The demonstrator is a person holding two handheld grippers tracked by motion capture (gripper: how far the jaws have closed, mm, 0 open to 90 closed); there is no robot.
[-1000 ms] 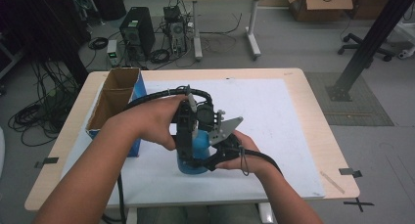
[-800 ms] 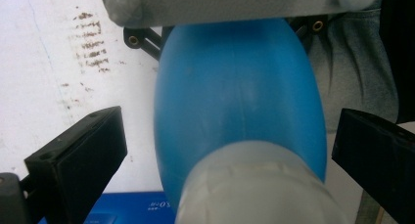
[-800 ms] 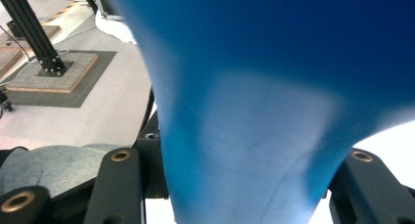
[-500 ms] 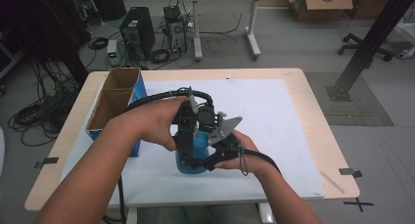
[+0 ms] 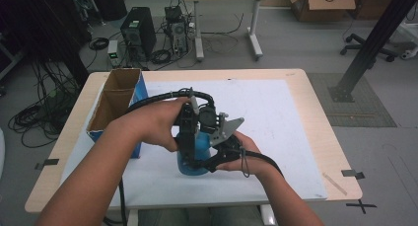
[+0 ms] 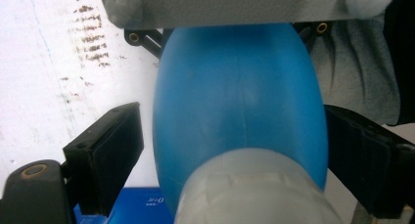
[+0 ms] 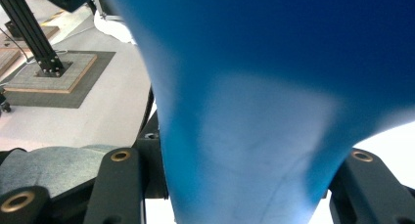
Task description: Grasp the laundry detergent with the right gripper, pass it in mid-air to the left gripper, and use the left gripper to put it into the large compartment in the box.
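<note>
Blue bottle point(image 5: 193, 157): stands on the white mat point(image 5: 276, 112) near the table's front edge, between your two hands. Your right gripper point(image 5: 217, 154) is clamped on its lower body, jaws pressed against both sides. Your left gripper point(image 6: 235, 150) comes down over the pale cap point(image 6: 254, 190); its jaws have just been closing around the bottle, the left pad apparently not yet touching. Open cardboard box point(image 5: 116, 100): well to the left
</note>
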